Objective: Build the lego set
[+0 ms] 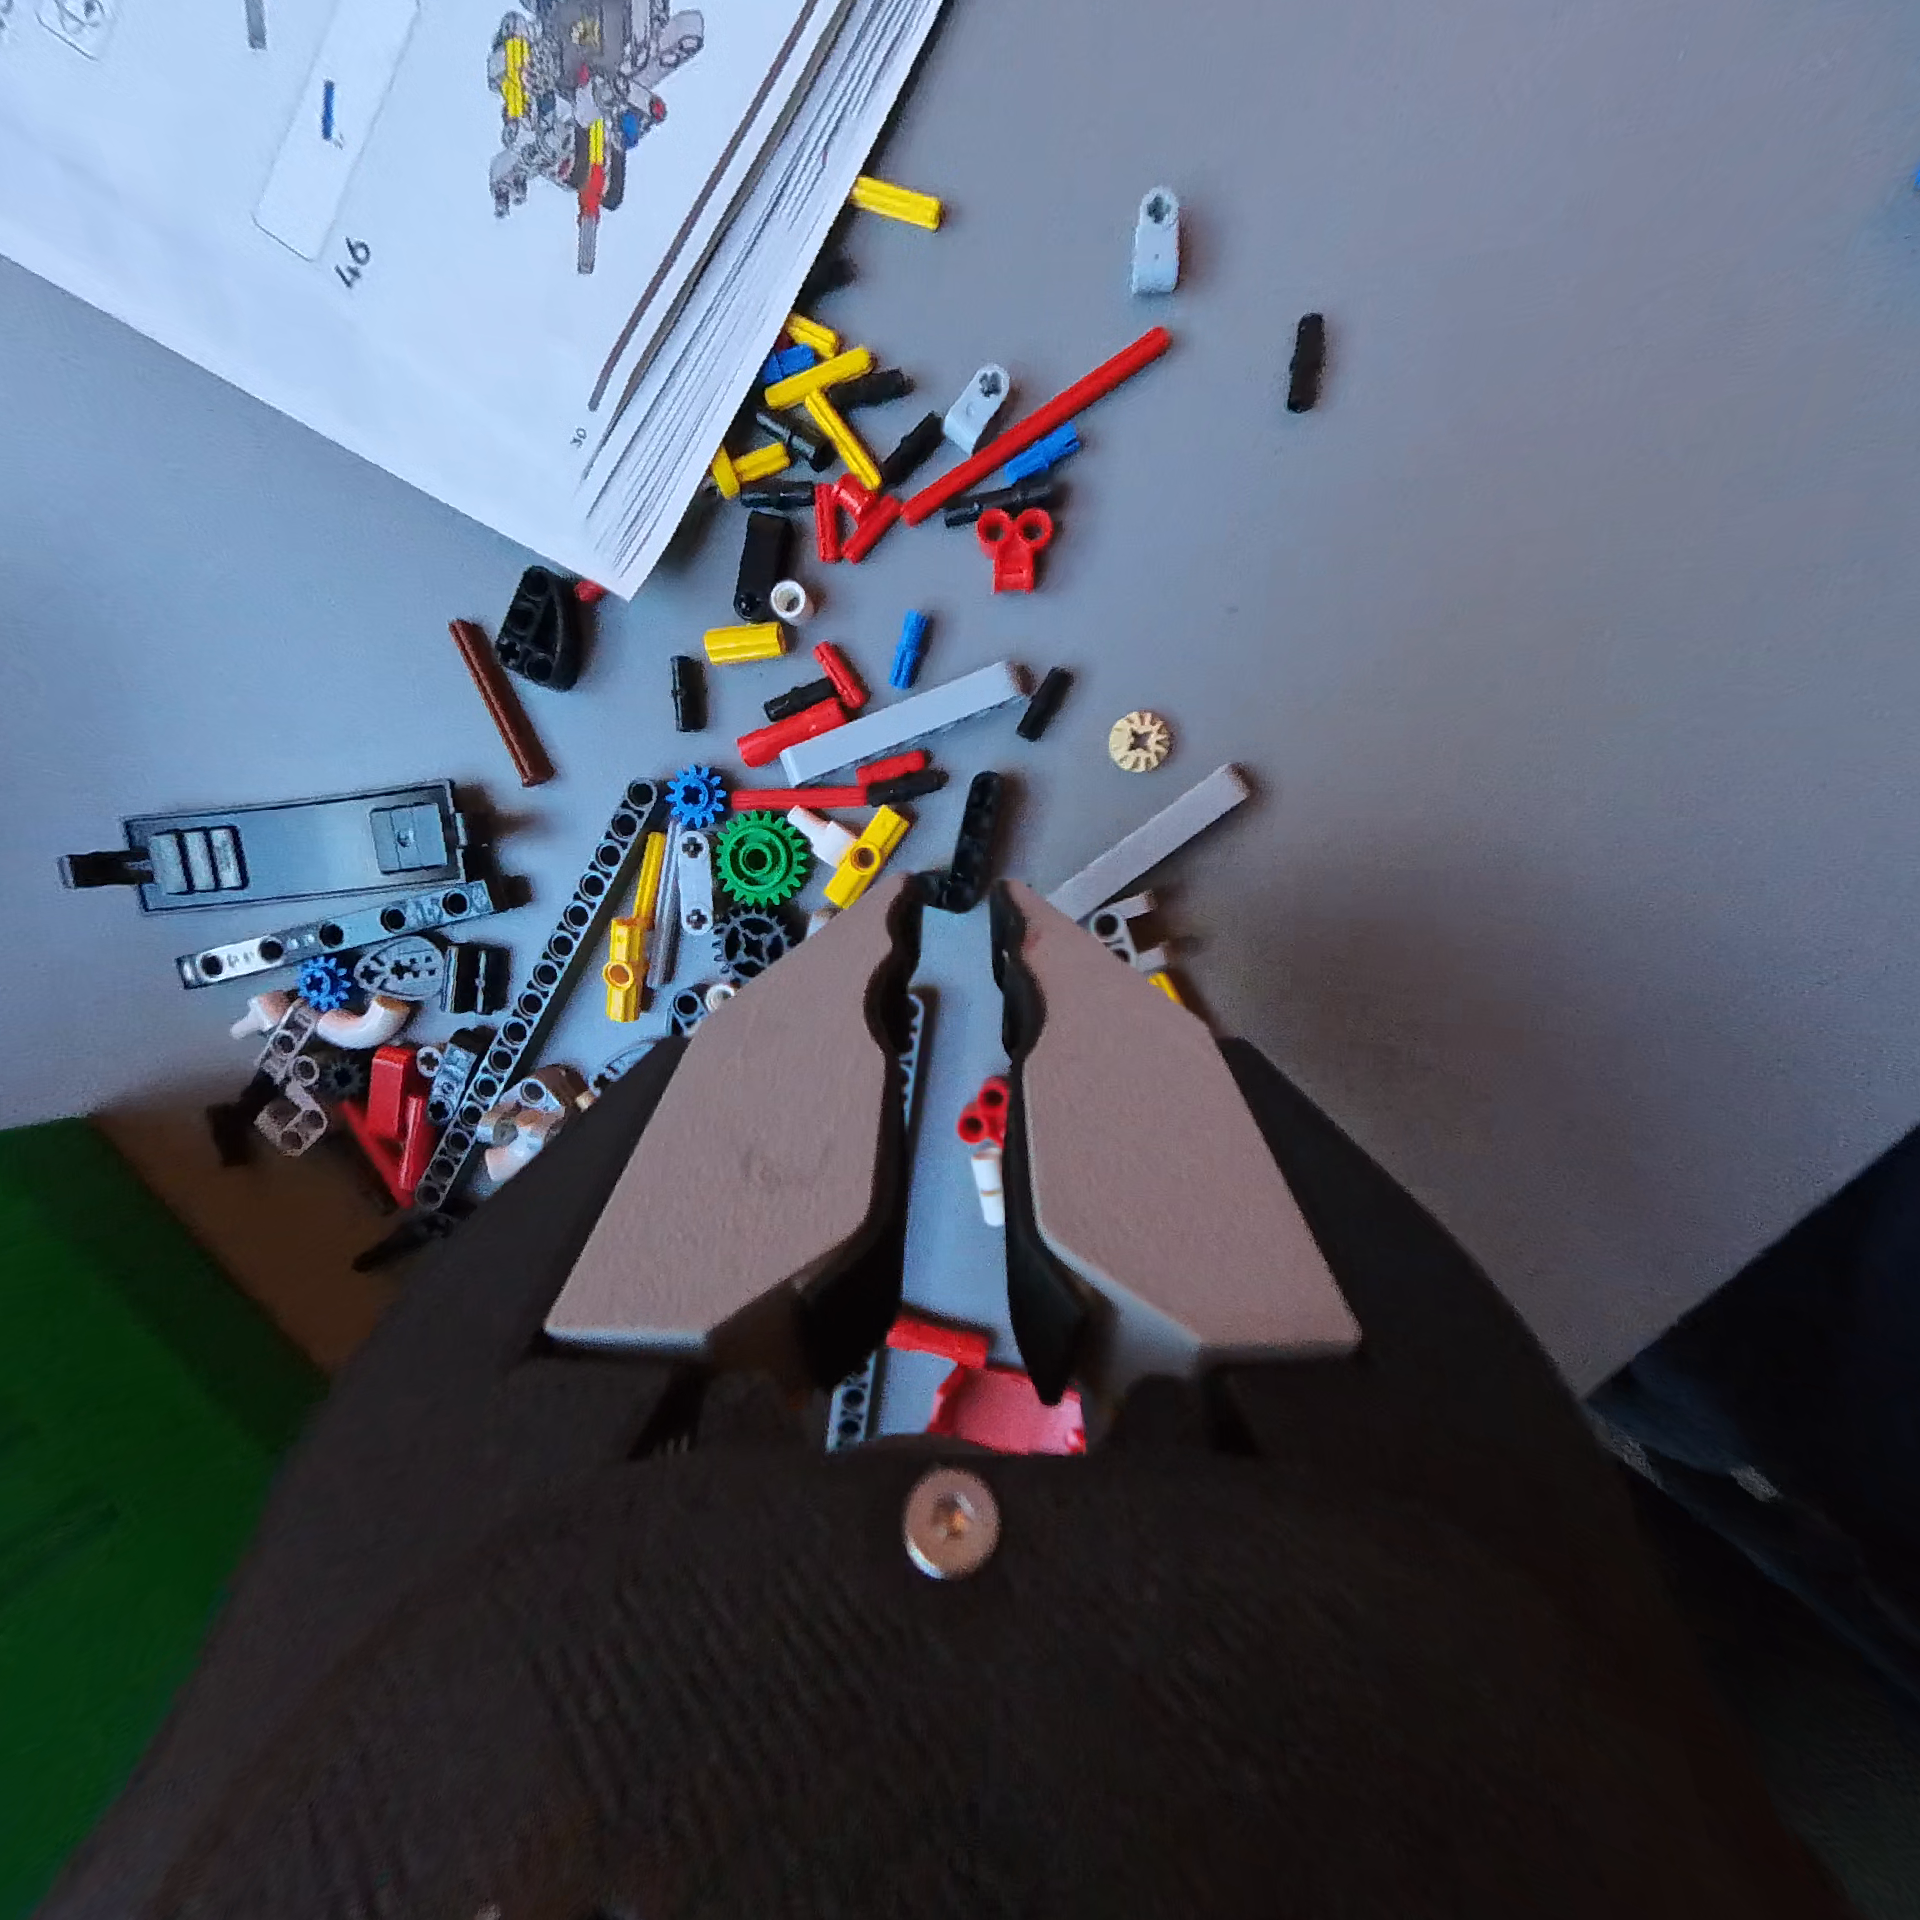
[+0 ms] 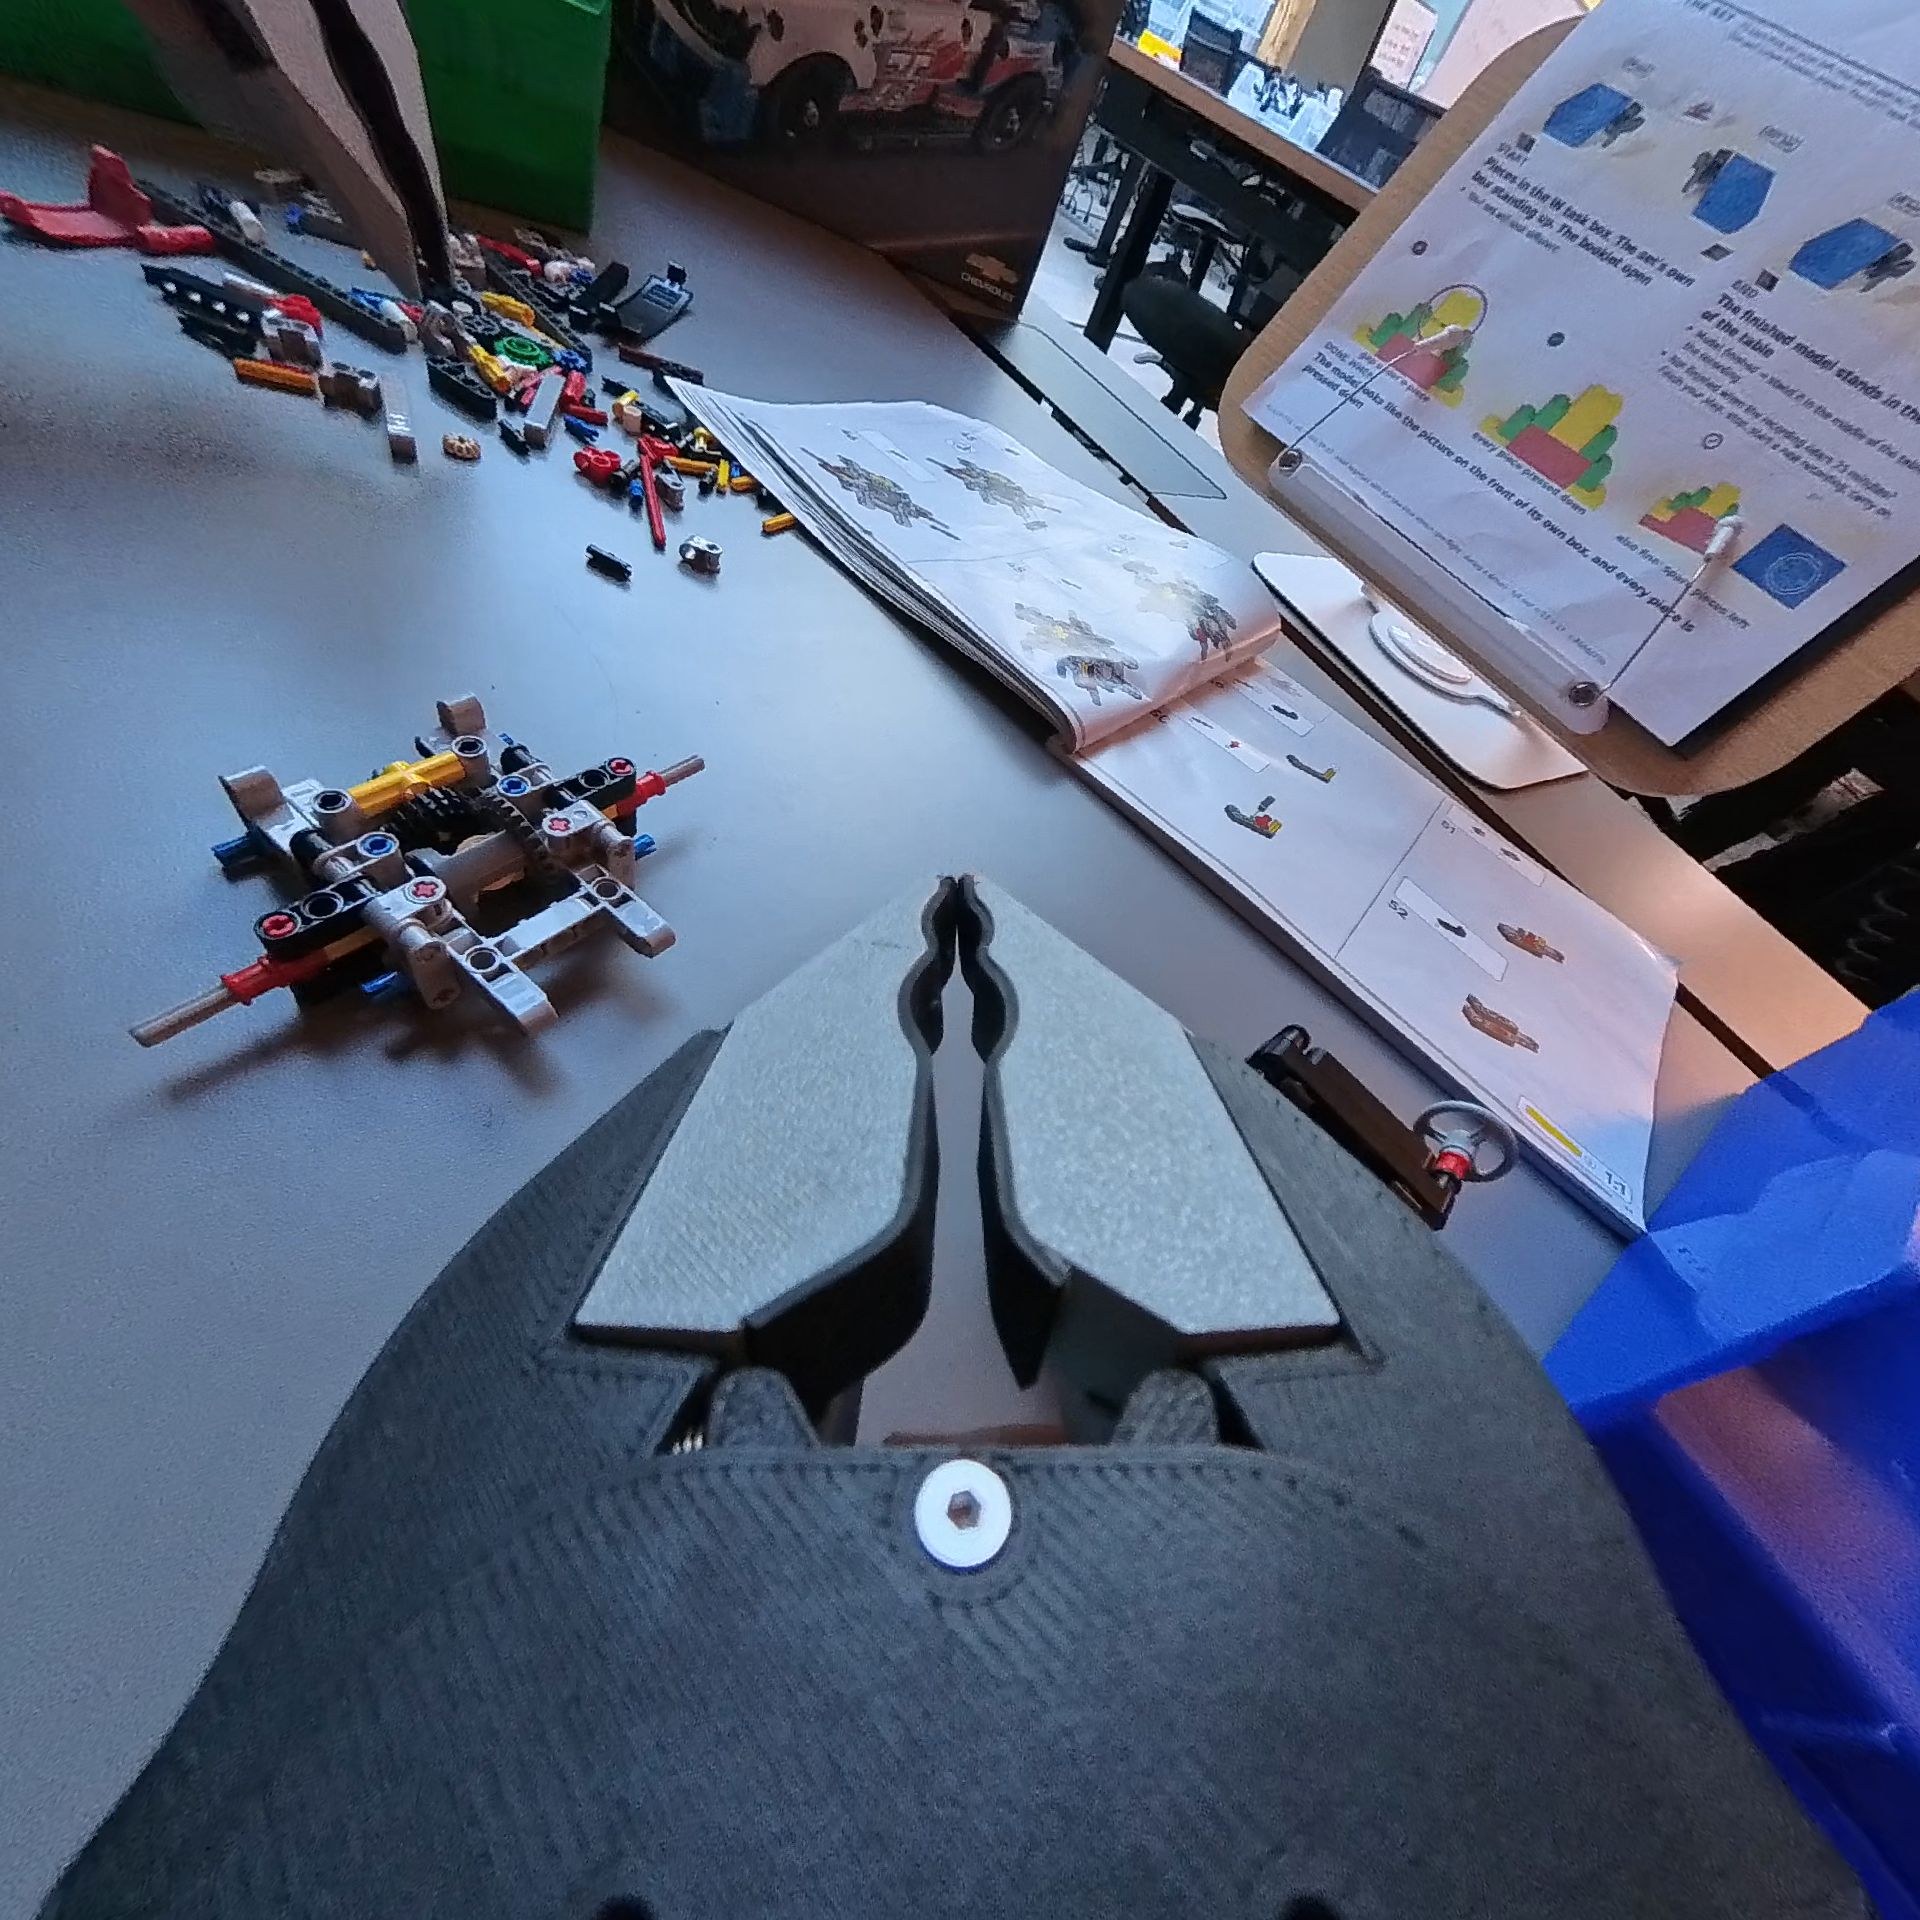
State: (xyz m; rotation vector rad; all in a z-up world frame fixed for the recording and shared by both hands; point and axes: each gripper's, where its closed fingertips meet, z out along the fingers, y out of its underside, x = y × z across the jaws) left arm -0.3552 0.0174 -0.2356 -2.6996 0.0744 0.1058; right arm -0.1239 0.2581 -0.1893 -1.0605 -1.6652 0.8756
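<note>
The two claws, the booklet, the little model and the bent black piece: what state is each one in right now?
Left claw: open, over the loose pieces, bent black piece at its tips.
Right claw: shut, nothing in it, above bare table.
Booklet: lying open on the table.
Model: partly built, lying flat, untouched.
Bent black piece: lying on the table, not gripped.
Blue bin: beside the right claw, inside hidden.

Bare grey surface [image 2: 312, 1299] wide open ahead and left of the right gripper [image 2: 957, 883], half-built model [image 2: 436, 862] to its left, open booklet [image 2: 1039, 540] and blue bin [image 2: 1766, 1351] blocking the right, loose parts pile [image 1: 810, 644] crowding the left gripper [image 1: 956, 894], clear surface to its right
</note>
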